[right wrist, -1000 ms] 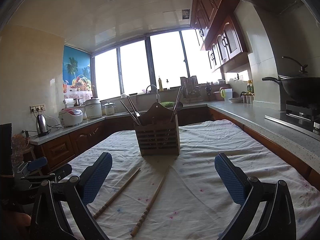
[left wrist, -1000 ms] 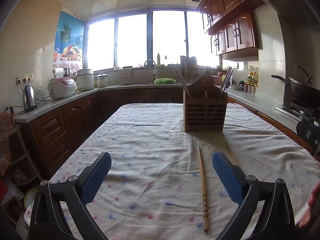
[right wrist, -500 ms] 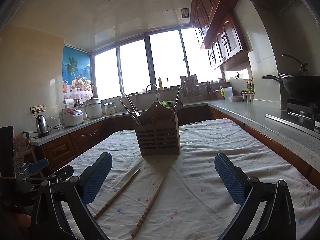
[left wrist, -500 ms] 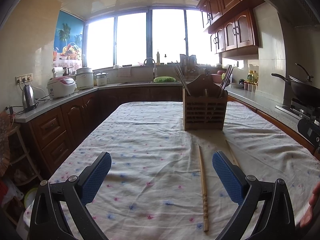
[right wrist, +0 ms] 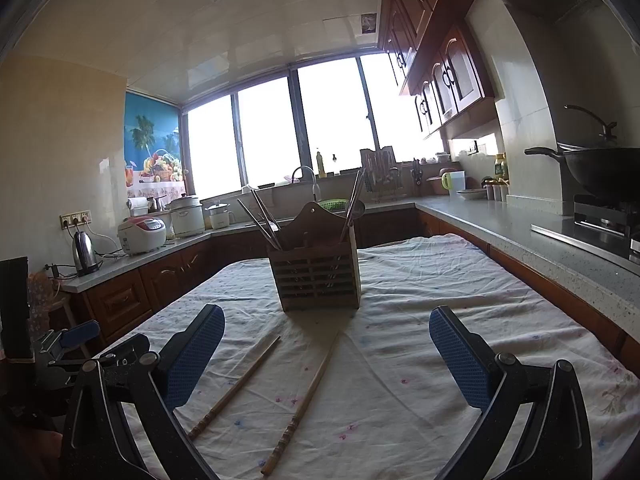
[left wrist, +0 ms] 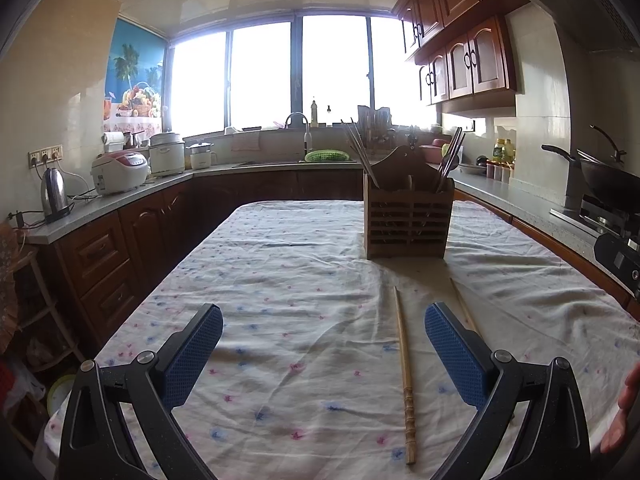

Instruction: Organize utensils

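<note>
Two long wooden chopsticks lie loose on the flowered tablecloth. In the left wrist view one chopstick (left wrist: pixel 404 372) lies between my fingers, nearer the right one; the other chopstick (left wrist: pixel 460 304) is partly hidden behind that finger. In the right wrist view the first chopstick (right wrist: pixel 236 388) and the second chopstick (right wrist: pixel 306 396) spread out before me. A slatted wooden utensil holder (left wrist: pixel 408 220) (right wrist: pixel 316 276) with several chopsticks in it stands upright beyond them. My left gripper (left wrist: pixel 324 348) and right gripper (right wrist: pixel 326 352) both stand open and empty above the cloth.
The table (left wrist: pixel 280 280) is flanked by dark wood counters. A kettle (left wrist: pixel 54 194) and rice cookers (left wrist: pixel 120 170) stand on the left counter, a wok (right wrist: pixel 600 168) on a stove at right. The left gripper (right wrist: pixel 76 344) shows at the right view's left edge.
Both views have dipped slightly toward the table, the right one more, so the holder and chopsticks sit a little lower. Nothing on the table has moved.
</note>
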Demonstrator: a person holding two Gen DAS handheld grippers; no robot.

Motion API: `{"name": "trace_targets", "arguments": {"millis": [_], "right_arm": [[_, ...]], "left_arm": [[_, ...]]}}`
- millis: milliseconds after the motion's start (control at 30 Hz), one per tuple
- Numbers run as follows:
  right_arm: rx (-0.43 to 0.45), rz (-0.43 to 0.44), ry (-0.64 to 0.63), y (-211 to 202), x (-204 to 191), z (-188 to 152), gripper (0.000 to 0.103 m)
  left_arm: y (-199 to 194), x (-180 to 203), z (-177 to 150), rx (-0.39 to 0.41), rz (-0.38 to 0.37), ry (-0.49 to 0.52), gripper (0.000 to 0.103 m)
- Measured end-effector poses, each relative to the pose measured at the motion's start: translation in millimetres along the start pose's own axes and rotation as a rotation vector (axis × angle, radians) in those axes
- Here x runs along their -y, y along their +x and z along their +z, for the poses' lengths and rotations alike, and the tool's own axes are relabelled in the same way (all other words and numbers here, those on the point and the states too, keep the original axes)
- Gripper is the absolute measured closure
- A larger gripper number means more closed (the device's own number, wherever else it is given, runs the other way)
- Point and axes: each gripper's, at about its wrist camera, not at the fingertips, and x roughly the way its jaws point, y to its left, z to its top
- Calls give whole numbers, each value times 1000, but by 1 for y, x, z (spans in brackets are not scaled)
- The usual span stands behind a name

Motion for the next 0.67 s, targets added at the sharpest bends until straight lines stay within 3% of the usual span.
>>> {"name": "trace_targets", "arguments": {"millis": [667], "right_arm": [[-32, -3, 18, 10, -1, 3, 0]], "left_arm": [[7, 7, 9, -26, -32, -19, 1]]}}
